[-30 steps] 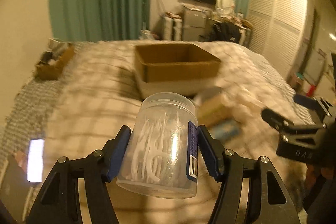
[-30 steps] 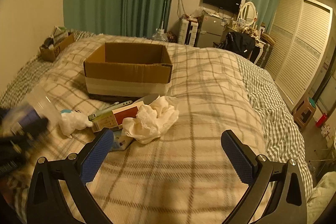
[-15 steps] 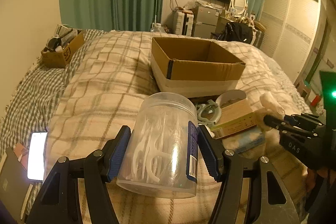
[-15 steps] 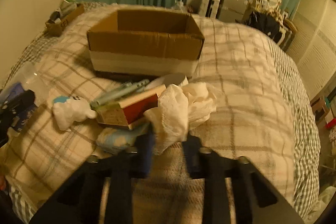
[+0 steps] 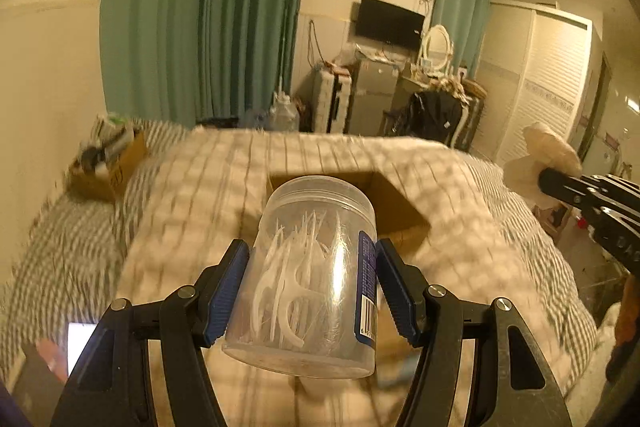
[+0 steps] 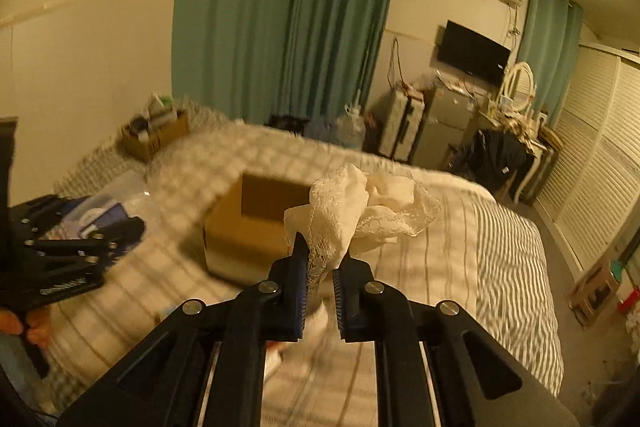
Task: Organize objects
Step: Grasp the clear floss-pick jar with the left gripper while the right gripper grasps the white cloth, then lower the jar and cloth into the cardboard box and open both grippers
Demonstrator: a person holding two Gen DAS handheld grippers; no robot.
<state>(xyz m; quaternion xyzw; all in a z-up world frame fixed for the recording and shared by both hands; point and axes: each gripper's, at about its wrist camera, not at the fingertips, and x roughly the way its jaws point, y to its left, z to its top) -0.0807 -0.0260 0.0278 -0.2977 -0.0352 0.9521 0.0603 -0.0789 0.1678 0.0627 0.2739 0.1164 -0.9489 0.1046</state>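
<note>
My left gripper (image 5: 312, 279) is shut on a clear plastic jar of white floss picks (image 5: 308, 279) and holds it in the air in front of the open cardboard box (image 5: 400, 207) on the bed. My right gripper (image 6: 322, 261) is shut on a crumpled white lace cloth (image 6: 360, 211), lifted above the bed just right of the box (image 6: 248, 223). In the left wrist view the right gripper (image 5: 588, 203) and its cloth (image 5: 544, 155) show at the far right. In the right wrist view the left gripper (image 6: 68, 251) shows at the left edge.
The plaid bed cover (image 6: 424, 267) spreads all round the box. A small cardboard box of items (image 5: 108, 163) sits at the bed's far left. A lit phone (image 5: 80, 343) lies at the near left. Curtains, a dresser and wardrobe doors stand beyond the bed.
My right gripper closed on the lace cloth and lifted it off the pile. Both grippers rose and moved toward the box, the left still holding the jar.
</note>
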